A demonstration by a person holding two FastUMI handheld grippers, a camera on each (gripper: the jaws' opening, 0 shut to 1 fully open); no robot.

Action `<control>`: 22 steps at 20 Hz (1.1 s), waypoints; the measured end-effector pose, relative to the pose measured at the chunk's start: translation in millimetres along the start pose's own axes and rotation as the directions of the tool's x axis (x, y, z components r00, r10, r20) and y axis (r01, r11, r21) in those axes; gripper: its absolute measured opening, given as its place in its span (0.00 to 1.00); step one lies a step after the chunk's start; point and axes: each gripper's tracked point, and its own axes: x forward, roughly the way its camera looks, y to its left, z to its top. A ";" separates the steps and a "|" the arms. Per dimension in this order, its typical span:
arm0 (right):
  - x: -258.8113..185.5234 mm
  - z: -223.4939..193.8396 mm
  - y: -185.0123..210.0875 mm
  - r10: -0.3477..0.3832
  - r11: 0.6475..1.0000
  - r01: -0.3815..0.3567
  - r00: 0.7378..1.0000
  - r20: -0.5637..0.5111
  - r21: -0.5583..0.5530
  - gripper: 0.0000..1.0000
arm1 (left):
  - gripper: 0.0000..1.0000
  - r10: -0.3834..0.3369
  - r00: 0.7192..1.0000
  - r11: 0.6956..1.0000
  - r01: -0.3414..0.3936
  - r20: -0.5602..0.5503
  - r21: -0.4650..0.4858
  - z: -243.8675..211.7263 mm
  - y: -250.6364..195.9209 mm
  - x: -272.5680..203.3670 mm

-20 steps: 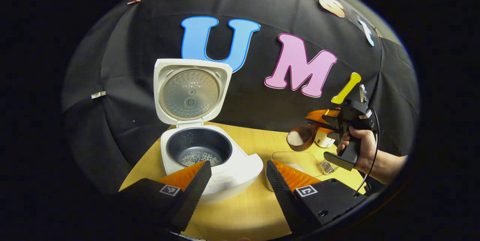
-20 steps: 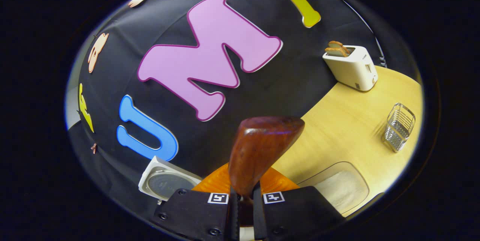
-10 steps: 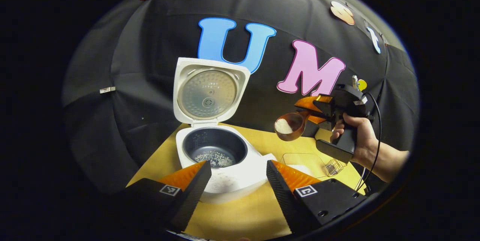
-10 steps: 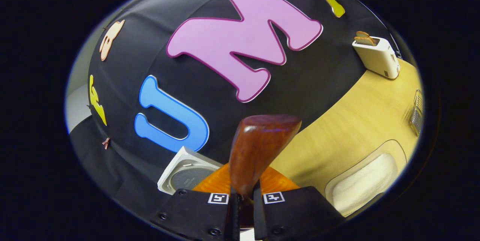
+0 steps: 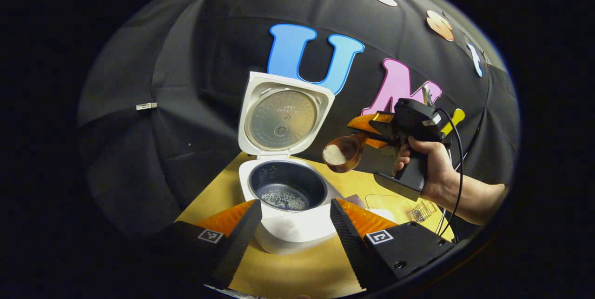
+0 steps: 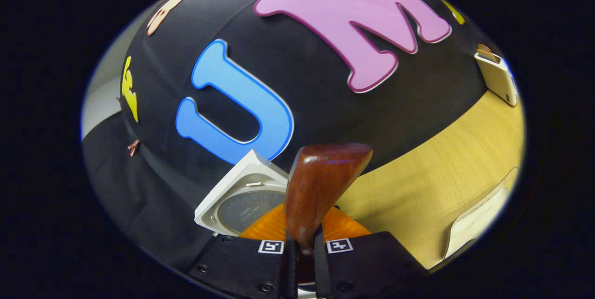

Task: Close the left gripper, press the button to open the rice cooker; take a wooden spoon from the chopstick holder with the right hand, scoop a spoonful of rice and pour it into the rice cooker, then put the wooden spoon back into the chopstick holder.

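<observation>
The white rice cooker (image 5: 295, 231) stands on the wooden table with its lid (image 5: 282, 115) raised; a little rice lies in its dark inner pot (image 5: 286, 190). My left gripper (image 5: 295, 224) hangs open in front of the cooker, holding nothing. To the right of the cooker and above it, my right gripper (image 5: 367, 134) is shut on the wooden spoon (image 5: 341, 154), whose bowl carries white rice. In the right gripper view the spoon (image 6: 320, 185) rises from between the closed fingers of my right gripper (image 6: 304, 250), with the cooker lid (image 6: 244, 199) just to its left.
A clear tray of rice (image 5: 395, 206) lies right of the cooker, with the wire chopstick holder (image 5: 420, 210) behind it. The tray (image 6: 479, 222) and a white toaster (image 6: 497, 76) sit at the right edge of the table (image 6: 432, 182). A hand (image 5: 432, 169) holds the right gripper.
The right gripper has carried the loaded spoon leftward and upward, from above the tray to just right of the cooker's lid. The left gripper view has shifted left, staying open.
</observation>
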 end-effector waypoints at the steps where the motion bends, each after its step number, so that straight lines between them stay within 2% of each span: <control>1: 8.3 -6.7 4.1 0.002 0.999 -0.002 1.000 -0.007 -0.039 0.18 | 0.96 0.007 1.000 1.000 -0.007 0.002 -0.010 0.8 5.0 1.0; 3: 23.2 -19.5 11.4 0.010 0.991 -0.011 1.000 -0.008 -0.134 0.19 | 0.95 0.019 1.000 0.999 -0.018 0.003 -0.030 -1.4 14.1 1.7; 4: 29.9 -26.6 14.2 0.010 0.982 -0.011 1.000 -0.006 -0.187 0.18 | 0.92 0.021 1.000 0.999 -0.021 0.000 -0.039 -2.3 18.4 4.4; 5: 35.1 -34.6 16.8 0.013 0.971 -0.015 1.000 -0.010 -0.238 0.18 | 0.96 0.026 1.000 0.999 -0.026 -0.004 -0.043 -4.1 22.7 4.9; 6: 39.3 -41.8 20.4 0.019 0.957 -0.023 1.000 -0.018 -0.288 0.18 | 0.95 0.030 1.000 0.999 -0.030 -0.007 -0.044 -5.7 26.7 6.6; 7: 41.3 -49.8 24.6 0.027 0.943 -0.034 0.999 -0.026 -0.330 0.18 | 0.92 0.033 0.999 0.999 -0.033 -0.006 -0.043 -6.1 29.6 7.0; 8: 44.0 -57.0 28.3 0.032 0.926 -0.043 0.999 -0.034 -0.376 0.18 | 0.95 0.038 0.999 0.999 -0.038 -0.002 -0.039 -5.5 34.2 7.0; 10: 47.3 -71.7 39.5 0.058 0.872 -0.078 0.997 -0.058 -0.483 0.19 | 0.95 0.052 0.999 0.998 -0.052 0.007 -0.033 -4.6 42.9 7.7; 12: 46.8 -83.9 47.9 0.076 0.779 -0.105 0.994 -0.074 -0.618 0.18 | 0.95 0.068 0.998 0.997 -0.067 0.015 -0.042 -2.9 50.9 7.2; 14: 48.3 -94.0 57.1 0.098 0.661 -0.130 0.991 -0.087 -0.739 0.18 | 0.92 0.085 0.996 0.995 -0.084 0.024 -0.052 -1.0 57.0 6.9; 15: 46.7 -98.9 62.8 0.114 0.610 -0.147 0.989 -0.097 -0.779 0.18 | 0.95 0.096 0.995 0.994 -0.094 0.027 -0.058 -1.1 60.7 5.8; 19: 43.4 -113.2 72.3 0.156 0.447 -0.174 0.981 -0.115 -0.877 0.18 | 0.95 0.126 0.992 0.989 -0.123 0.030 -0.079 0.2 70.3 0.8; 20: 41.6 -117.9 74.9 0.160 0.414 -0.179 0.979 -0.122 -0.893 0.18 | 0.91 0.132 0.991 0.989 -0.129 0.031 -0.079 -0.8 71.3 0.4; 22: 40.0 -122.5 74.0 0.167 0.344 -0.172 0.979 -0.120 -0.923 0.18 | 0.95 0.138 0.990 0.988 -0.136 0.035 -0.074 1.5 71.7 -4.6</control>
